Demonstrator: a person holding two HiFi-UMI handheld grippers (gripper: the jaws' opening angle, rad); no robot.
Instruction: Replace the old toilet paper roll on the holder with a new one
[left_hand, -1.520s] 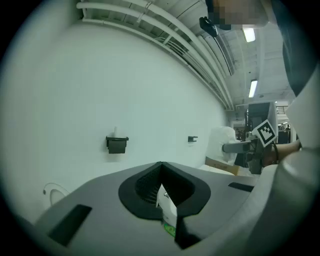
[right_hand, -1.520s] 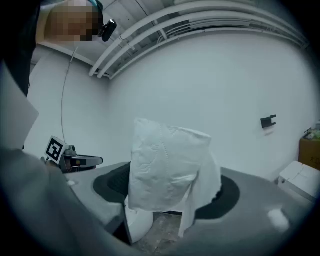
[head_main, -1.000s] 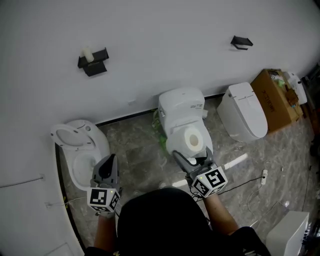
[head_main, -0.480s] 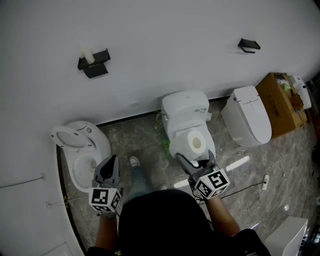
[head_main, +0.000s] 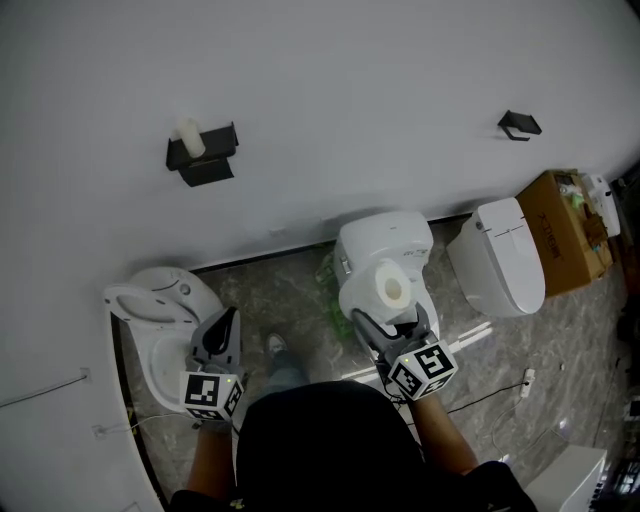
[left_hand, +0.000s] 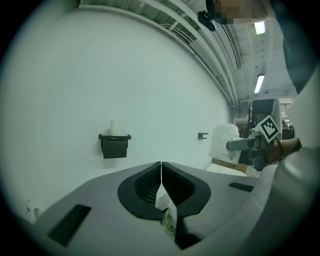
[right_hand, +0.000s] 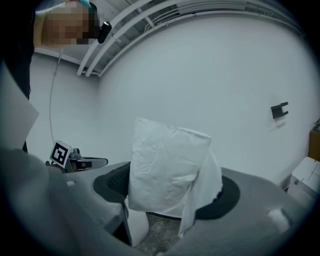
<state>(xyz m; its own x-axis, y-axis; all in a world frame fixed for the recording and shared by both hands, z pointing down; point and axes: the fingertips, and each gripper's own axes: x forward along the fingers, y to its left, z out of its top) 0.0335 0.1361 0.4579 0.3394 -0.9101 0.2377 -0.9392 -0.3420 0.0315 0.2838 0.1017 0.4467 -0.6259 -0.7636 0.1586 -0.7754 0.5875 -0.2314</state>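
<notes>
Head view: black wall-mounted holder (head_main: 203, 157) carries small whitish near-empty roll (head_main: 189, 137), upright on top. Right tool (head_main: 392, 312), below and right of holder, pinches full white toilet paper roll (head_main: 389, 288), well apart from holder. Left tool (head_main: 226, 322), below holder: jaws pressed together, empty.

Grey left tool (head_main: 231, 314) and right tool (head_main: 392, 322) bear black-and-white marker cubes (head_main: 212, 396); black top (head_main: 330, 445).

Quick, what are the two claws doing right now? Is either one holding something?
Left claw: closed, holding nothing.
Right claw: closed on the toilet paper roll.
</notes>
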